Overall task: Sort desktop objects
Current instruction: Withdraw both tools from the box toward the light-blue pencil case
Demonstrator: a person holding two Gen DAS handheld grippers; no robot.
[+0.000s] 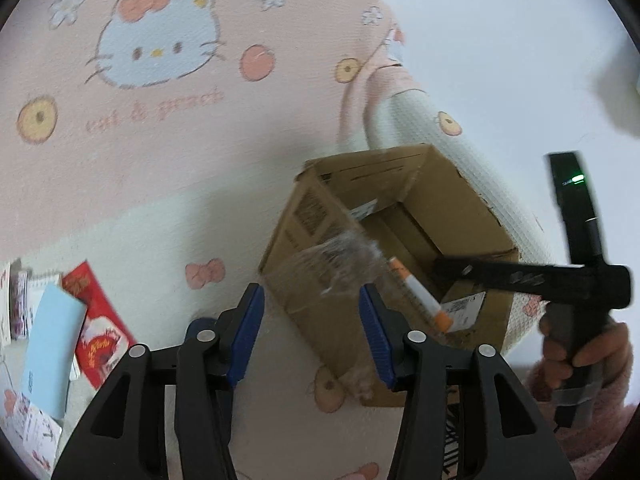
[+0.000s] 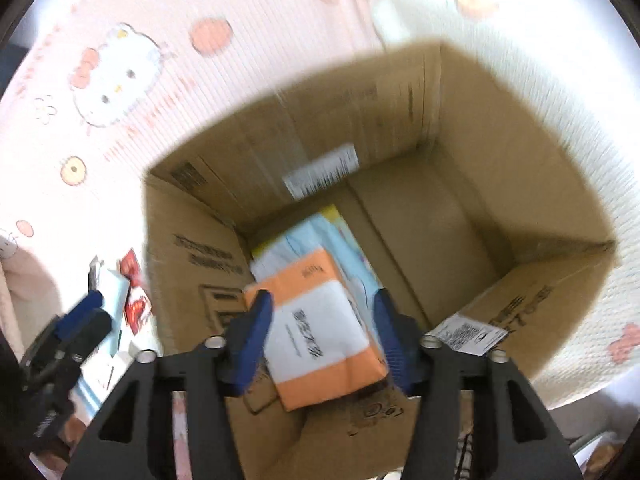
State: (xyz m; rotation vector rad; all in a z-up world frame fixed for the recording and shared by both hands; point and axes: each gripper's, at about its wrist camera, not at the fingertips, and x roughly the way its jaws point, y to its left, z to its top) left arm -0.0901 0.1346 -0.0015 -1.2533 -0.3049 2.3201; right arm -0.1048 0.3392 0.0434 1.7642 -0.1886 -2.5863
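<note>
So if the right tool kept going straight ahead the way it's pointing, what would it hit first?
The right tool points down into the cardboard box. An orange-and-white packet sits between its fingers, so that packet would probably meet the light blue items on the box floor first; depth is unclear.
</note>
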